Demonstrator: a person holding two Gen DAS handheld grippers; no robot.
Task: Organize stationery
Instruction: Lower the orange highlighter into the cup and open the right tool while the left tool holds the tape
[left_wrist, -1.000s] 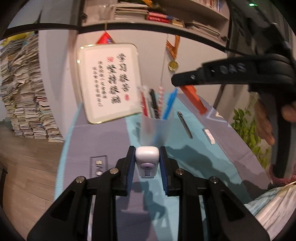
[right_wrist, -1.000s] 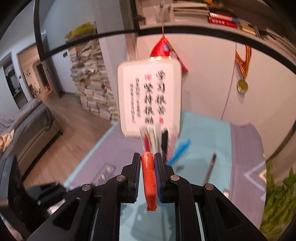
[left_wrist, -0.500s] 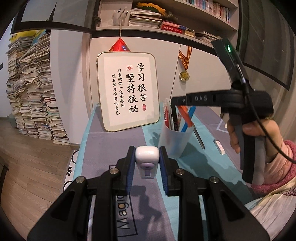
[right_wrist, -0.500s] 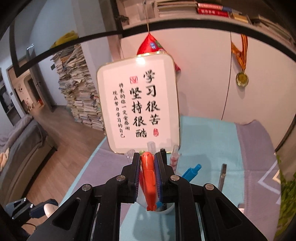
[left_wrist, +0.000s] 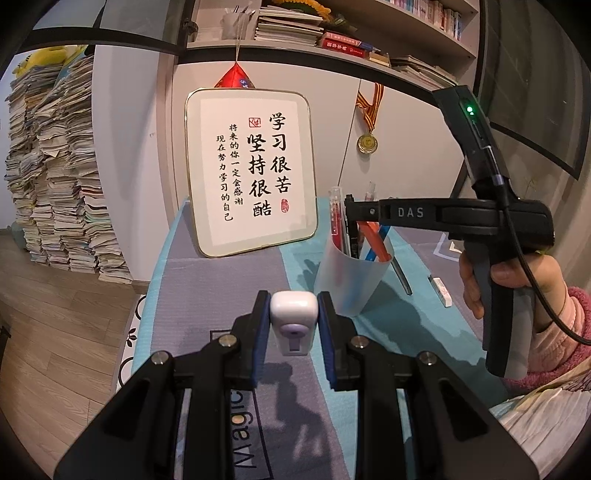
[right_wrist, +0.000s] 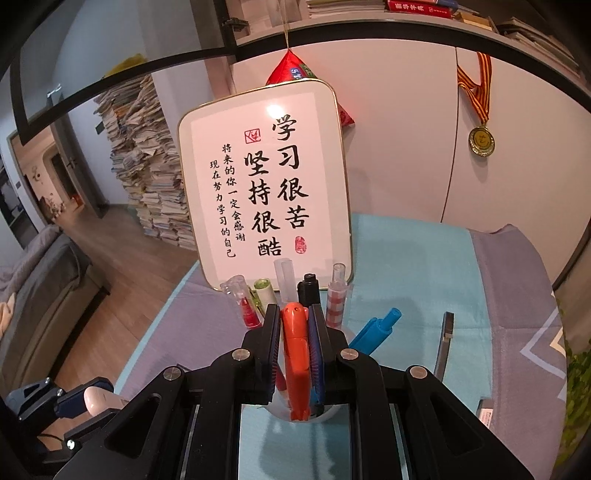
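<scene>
My left gripper (left_wrist: 293, 317) is shut on a small white and lilac correction-tape case (left_wrist: 293, 319), held above the grey mat. My right gripper (right_wrist: 294, 325) is shut on an orange pen-like tool (right_wrist: 295, 354), whose lower end is down inside the translucent pen cup (left_wrist: 349, 280). The cup holds several pens: red (right_wrist: 248, 314), checked (right_wrist: 335, 302), black (right_wrist: 308, 288) and blue (right_wrist: 376, 326). In the left wrist view the right gripper (left_wrist: 351, 214) hovers over the cup's mouth.
A framed calligraphy board (left_wrist: 253, 173) leans on the wall behind the cup. A dark pen (right_wrist: 445, 339) and a white eraser (left_wrist: 441, 291) lie on the teal mat (right_wrist: 406, 258) right of the cup. Paper stacks (left_wrist: 55, 177) stand on the floor at left.
My right gripper has moved over the cup and lowered the orange tool into it. The left gripper has pulled back and tilted up, still holding the white case.
</scene>
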